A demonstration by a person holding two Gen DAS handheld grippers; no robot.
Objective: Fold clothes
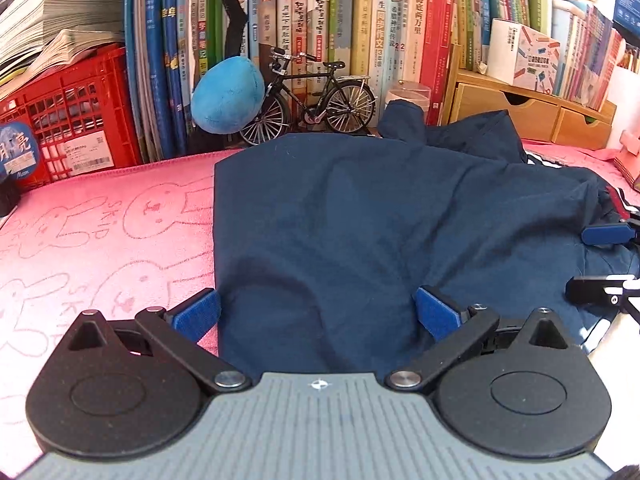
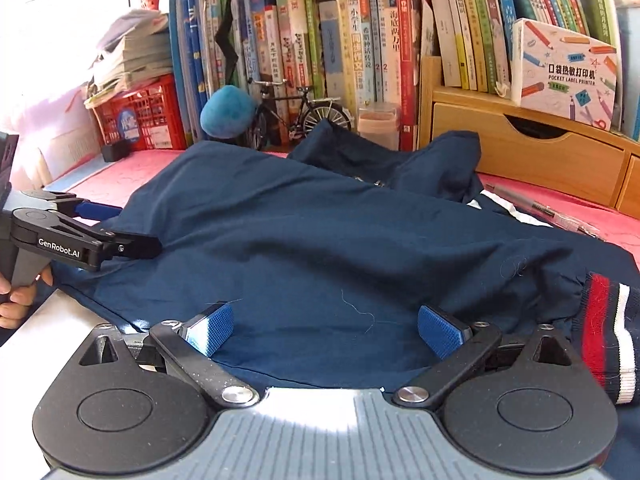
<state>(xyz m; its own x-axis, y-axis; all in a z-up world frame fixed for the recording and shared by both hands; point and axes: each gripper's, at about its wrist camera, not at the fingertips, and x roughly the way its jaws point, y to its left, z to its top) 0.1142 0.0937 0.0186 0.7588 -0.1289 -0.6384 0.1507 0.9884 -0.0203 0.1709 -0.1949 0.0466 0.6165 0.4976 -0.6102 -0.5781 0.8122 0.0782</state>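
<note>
1. The navy garment point(image 1: 360, 216) is thin matt cloth, its striped cuff point(image 2: 608, 332) ribbed knit.
2. The pink towel point(image 1: 100, 232) looks soft and fluffy.
3. The drawer organiser point(image 2: 528, 156) is smooth pale wood.
4. The crate point(image 1: 72, 120) is glossy red plastic.

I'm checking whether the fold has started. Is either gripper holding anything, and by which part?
Nothing is held. Left gripper and right gripper both have jaws spread open over the navy garment, not clamped on it.

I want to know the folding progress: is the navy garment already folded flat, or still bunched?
Partly folded: the navy garment has one straight left edge, but its far part is bunched and its striped cuff hangs out.
</note>
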